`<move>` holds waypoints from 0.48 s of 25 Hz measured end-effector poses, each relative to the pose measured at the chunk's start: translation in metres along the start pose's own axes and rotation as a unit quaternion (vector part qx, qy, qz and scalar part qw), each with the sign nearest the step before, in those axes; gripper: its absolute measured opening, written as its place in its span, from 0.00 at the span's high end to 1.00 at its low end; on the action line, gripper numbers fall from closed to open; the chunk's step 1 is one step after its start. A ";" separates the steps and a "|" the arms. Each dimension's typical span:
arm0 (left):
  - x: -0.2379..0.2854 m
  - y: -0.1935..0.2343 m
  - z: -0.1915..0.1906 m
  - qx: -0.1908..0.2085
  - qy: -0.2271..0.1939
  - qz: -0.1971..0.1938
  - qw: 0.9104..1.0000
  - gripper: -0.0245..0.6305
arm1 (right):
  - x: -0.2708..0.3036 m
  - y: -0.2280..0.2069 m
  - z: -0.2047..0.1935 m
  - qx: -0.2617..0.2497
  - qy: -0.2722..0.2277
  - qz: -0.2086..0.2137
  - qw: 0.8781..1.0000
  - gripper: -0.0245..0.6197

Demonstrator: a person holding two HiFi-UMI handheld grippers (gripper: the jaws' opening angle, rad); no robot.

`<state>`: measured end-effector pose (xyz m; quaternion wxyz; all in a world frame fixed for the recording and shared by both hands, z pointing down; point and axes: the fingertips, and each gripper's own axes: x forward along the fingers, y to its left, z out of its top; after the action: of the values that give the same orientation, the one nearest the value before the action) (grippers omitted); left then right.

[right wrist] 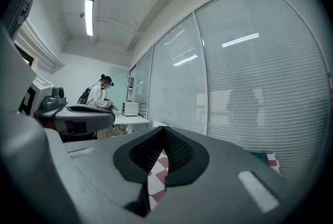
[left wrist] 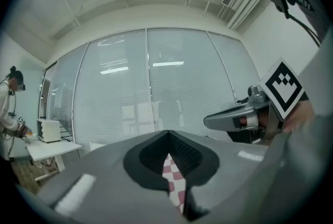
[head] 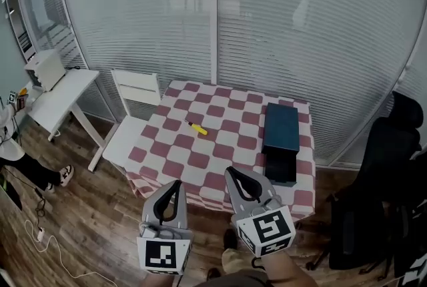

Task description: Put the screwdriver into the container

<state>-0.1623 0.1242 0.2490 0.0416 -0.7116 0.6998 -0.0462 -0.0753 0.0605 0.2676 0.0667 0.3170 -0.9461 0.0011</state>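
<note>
A yellow screwdriver (head: 197, 128) lies on the red-and-white checked table (head: 175, 155), left of centre. The dark teal container (head: 281, 127) sits at the table's right side, with an open black compartment (head: 280, 169) at its near end. Both grippers hover in front of the table's near edge, well short of the screwdriver. My left gripper (head: 175, 185) (left wrist: 167, 137) has its jaws together with nothing in them. My right gripper (head: 233, 173) (right wrist: 164, 132) is likewise shut and empty. Between each gripper's jaws only a sliver of the cloth shows.
A white chair (head: 133, 120) stands at the table's left edge, with a white side table (head: 59, 93) carrying a box beyond it. A black office chair (head: 383, 165) is at the right. A glass wall with blinds runs behind. A person (right wrist: 99, 94) stands at the far left.
</note>
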 end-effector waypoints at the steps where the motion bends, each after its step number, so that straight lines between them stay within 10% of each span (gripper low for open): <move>1: 0.012 0.002 -0.001 0.000 0.003 0.002 1.000 0.96 | 0.009 -0.008 0.000 0.001 0.000 0.001 1.000 0.92; 12: 0.100 0.022 0.002 0.015 0.011 0.035 0.999 0.96 | 0.087 -0.067 -0.001 0.009 -0.001 0.041 0.999 0.92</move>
<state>-0.1823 0.0236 0.2454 0.0457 -0.6858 0.7236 -0.0630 -0.1035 -0.0447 0.2770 0.0632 0.2787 -0.9582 0.0123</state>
